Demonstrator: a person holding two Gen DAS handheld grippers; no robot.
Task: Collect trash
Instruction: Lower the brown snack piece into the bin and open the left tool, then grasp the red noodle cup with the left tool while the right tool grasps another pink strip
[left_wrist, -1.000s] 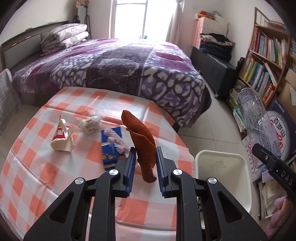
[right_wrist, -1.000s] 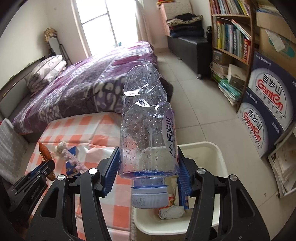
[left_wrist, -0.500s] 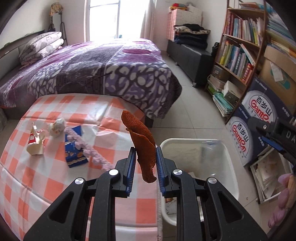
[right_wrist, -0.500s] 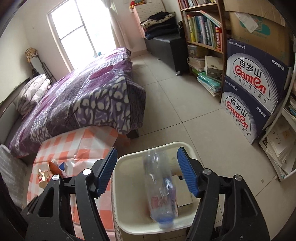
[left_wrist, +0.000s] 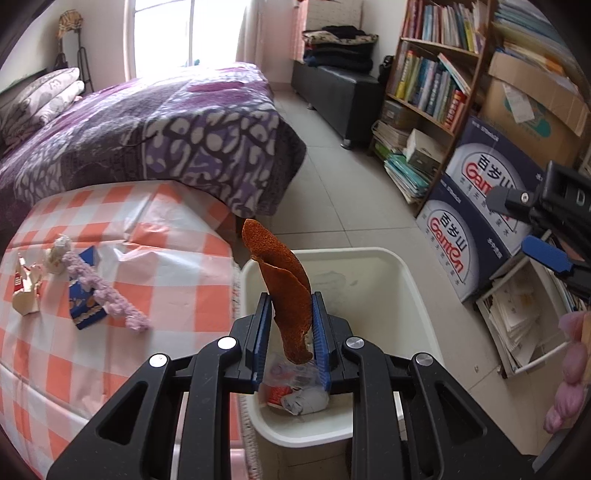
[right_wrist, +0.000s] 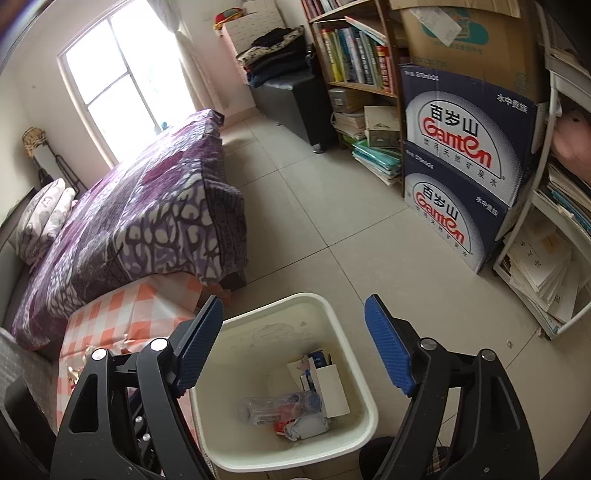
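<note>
My left gripper (left_wrist: 290, 325) is shut on a curled orange peel (left_wrist: 284, 291) and holds it over the near left part of the cream trash bin (left_wrist: 406, 273). My right gripper (right_wrist: 295, 347) is open and empty above the same bin (right_wrist: 314, 301). A clear plastic bottle (right_wrist: 273, 406) lies in the bin among paper and cartons. On the orange checked table (left_wrist: 177, 295) lie a blue packet (left_wrist: 83, 306), a pink fuzzy strip (left_wrist: 107, 291), a crumpled wrapper (left_wrist: 59, 249) and a small torn carton (left_wrist: 24, 291).
A purple bed (left_wrist: 166, 122) stands behind the table. A bookshelf (left_wrist: 436, 74) and stacked Ganten boxes (left_wrist: 472, 221) line the right wall, with papers on the floor (left_wrist: 513, 317). Tiled floor (right_wrist: 332, 229) lies beyond the bin.
My right gripper opened and dropped the plastic bottle into the bin, where it now lies on its side. My left gripper swung right from over the table to over the bin, still holding the peel.
</note>
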